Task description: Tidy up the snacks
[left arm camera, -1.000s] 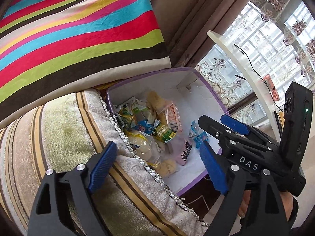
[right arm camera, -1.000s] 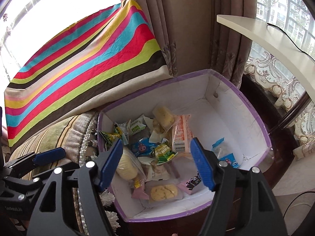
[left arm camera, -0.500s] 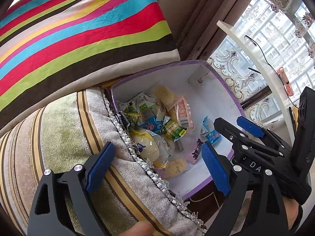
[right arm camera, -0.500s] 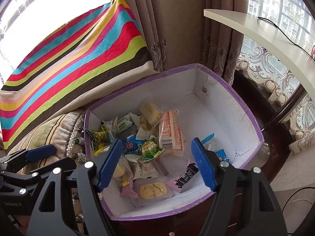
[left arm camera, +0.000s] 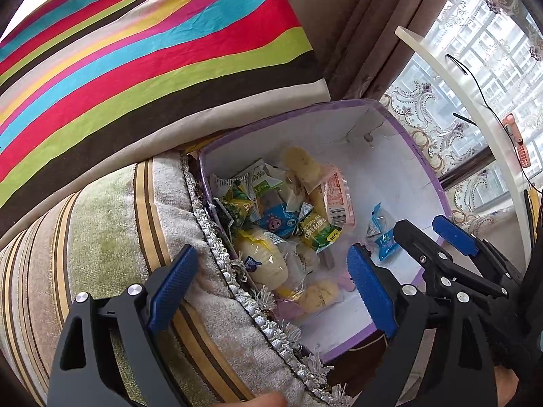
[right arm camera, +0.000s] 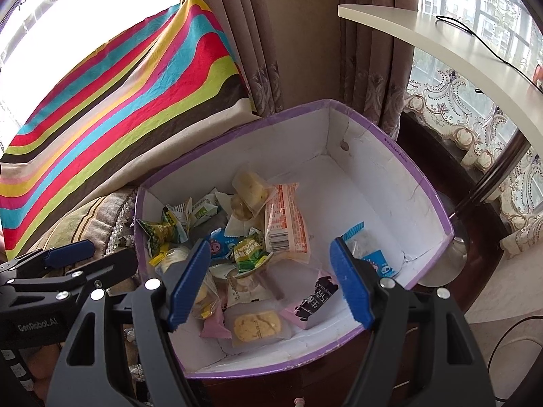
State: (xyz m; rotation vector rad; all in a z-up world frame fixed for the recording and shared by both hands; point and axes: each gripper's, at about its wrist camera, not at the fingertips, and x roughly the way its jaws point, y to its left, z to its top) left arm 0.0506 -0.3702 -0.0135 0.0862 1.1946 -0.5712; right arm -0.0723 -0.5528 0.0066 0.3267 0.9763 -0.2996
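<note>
We hold both grippers above a purple-rimmed cardboard box [right arm camera: 400,156] wedged between a fringed sofa cushion [left arm camera: 112,224] and a dark wooden stand. Our left gripper [left arm camera: 271,291] stands wide open over the cushion's edge, with nothing between its blue pads. Our right gripper [right arm camera: 268,281] hangs open and empty over the box. Inside lie the snacks [right arm camera: 237,237]: a pink barcode packet [right arm camera: 286,227], green sachets, a wrapped biscuit [right arm camera: 258,325] and a blue candy wrapper [right arm camera: 376,261] lying apart.
</note>
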